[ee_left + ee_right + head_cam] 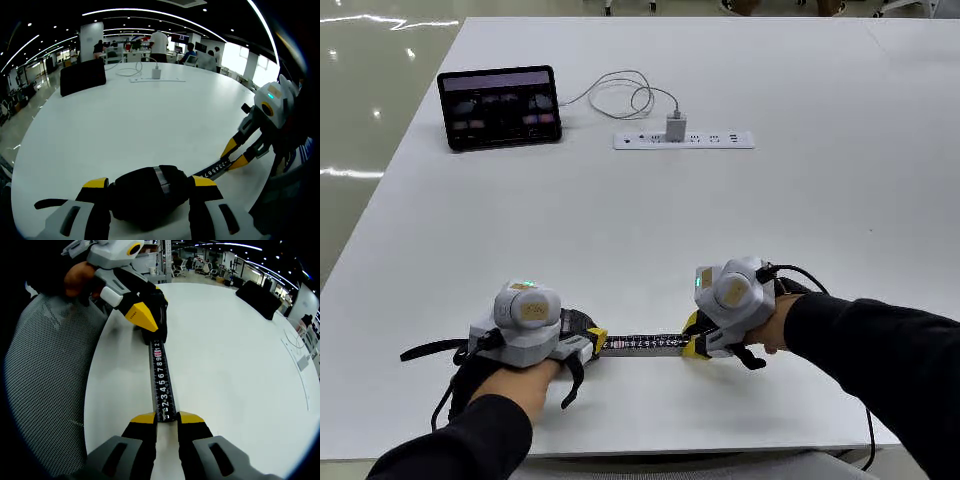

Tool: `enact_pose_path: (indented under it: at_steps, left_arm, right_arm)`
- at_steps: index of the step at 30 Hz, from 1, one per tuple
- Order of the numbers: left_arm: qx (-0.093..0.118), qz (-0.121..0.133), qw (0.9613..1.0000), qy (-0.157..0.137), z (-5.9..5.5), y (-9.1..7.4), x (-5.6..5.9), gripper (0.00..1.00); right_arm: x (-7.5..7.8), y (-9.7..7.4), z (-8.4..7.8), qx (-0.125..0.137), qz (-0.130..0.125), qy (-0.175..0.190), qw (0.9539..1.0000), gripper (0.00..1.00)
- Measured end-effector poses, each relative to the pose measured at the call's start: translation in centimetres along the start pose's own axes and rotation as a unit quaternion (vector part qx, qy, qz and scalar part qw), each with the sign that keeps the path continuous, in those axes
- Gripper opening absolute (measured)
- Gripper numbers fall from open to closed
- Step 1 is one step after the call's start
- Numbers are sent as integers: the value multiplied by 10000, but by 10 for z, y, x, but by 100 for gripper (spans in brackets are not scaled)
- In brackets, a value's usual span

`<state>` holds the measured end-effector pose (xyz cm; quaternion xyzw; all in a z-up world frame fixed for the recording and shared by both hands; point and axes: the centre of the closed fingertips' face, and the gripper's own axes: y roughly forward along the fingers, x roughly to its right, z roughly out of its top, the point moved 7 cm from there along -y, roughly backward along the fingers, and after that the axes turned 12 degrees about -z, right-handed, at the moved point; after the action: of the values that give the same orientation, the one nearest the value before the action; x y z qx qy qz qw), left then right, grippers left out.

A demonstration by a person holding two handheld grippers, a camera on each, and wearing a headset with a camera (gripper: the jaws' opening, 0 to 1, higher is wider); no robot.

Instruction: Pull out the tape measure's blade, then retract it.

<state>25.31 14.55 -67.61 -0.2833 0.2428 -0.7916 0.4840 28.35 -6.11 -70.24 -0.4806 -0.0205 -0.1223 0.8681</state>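
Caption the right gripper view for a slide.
Right gripper pinches the extended blade, its black case clamped by the left gripper.

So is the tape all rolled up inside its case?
No, the numbered blade stretches out from the black case to the right gripper, which pinches its end.

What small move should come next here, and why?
Probably the right hand-held gripper should draw a little farther from the left hand-held gripper. It pinches the blade by its tip, the left one grips the tape measure case, and only a short stretch of blade is out.
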Motion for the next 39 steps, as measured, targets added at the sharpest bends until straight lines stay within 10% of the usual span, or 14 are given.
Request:
enact_pose_path:
  at_steps: [39]
  left_arm:
    - [4,-43,10000,-40,0,-1,0,59]
  right_arm:
    - [-5,9,15,4,-46,-10,10000,11]
